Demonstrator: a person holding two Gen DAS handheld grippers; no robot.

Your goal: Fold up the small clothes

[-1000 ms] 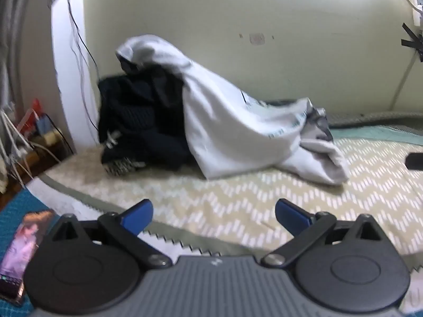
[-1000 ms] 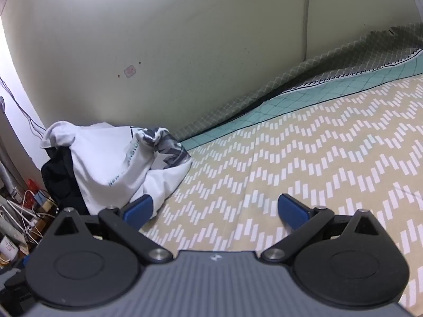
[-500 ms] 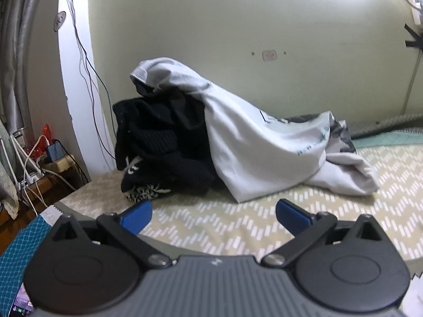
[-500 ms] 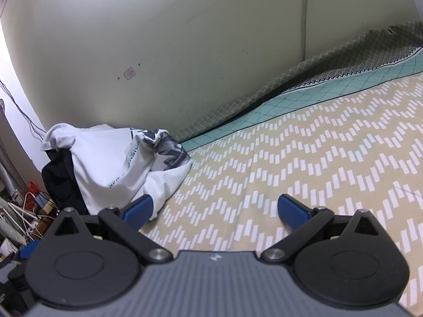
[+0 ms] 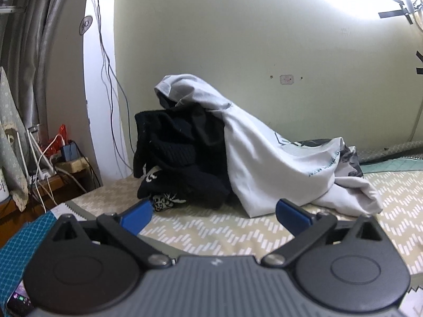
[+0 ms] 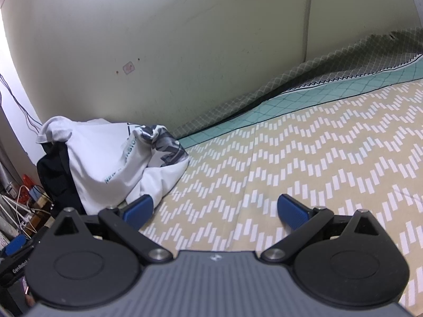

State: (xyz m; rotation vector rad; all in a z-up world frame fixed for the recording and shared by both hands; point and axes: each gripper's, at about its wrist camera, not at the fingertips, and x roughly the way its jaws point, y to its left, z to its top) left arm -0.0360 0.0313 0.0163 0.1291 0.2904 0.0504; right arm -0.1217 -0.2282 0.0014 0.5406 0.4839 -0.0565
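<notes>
Both grippers empty, jaws wide: left gripper [image 5: 214, 212], right gripper [image 6: 214, 208]. Clothes pile [image 5: 238, 153] at 12 o'clock on bed cover [image 5: 264, 237]. Likely pre-pick; next, grab white shirt [image 5: 277, 163].

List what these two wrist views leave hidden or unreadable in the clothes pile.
- Black clothes: left view, the white shirt drapes over them; how many there are is unclear.
- Shirt lettering: right view, creased, unreadable.
- Pile's back: both views, hidden against the wall.
</notes>
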